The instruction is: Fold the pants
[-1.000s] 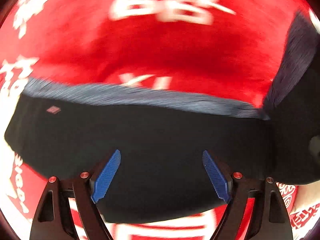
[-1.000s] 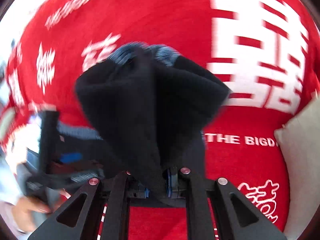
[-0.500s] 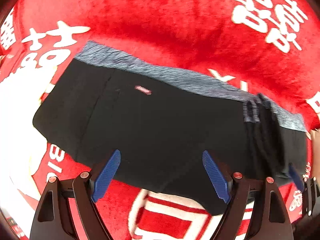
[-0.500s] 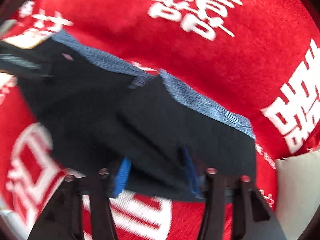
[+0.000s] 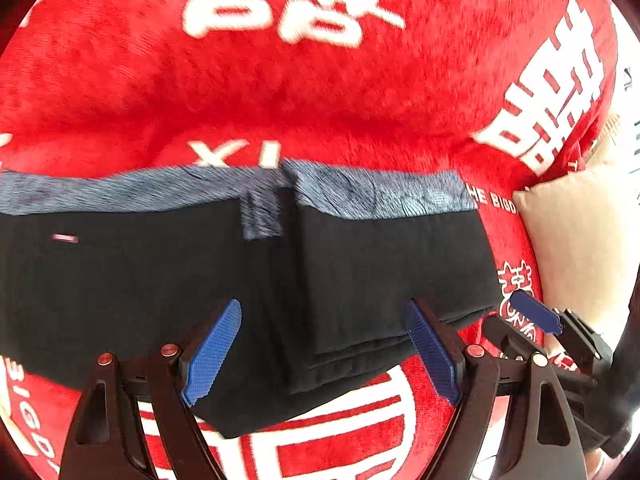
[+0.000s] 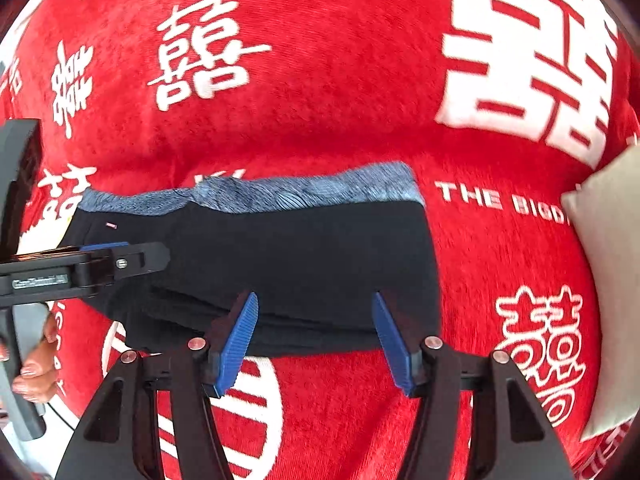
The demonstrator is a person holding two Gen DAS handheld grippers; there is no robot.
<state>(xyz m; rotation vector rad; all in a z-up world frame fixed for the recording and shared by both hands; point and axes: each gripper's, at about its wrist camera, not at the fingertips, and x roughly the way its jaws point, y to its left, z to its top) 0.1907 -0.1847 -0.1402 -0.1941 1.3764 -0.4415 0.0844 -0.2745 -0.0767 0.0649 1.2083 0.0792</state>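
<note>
Right gripper (image 6: pixel 316 340) jaws just opening, nothing between them now; pants (image 6: pixel 280 264) dropped folded onto red blanket (image 6: pixel 320 120). Left gripper (image 5: pixel 320 356) wide, empty. Fold apparently laid.

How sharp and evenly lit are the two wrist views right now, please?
Left wrist: pants and white print smeared by motion blur, the edges bulge with fisheye. Right wrist: crisper, slight blur at the waistband; pillow bright but not blown out.

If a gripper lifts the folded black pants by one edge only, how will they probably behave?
The pants are probably floppy: they lie flat in soft layers on the red blanket, so the fold may open. They look light. The plush blanket likely grips, so pushing may bunch them.
</note>
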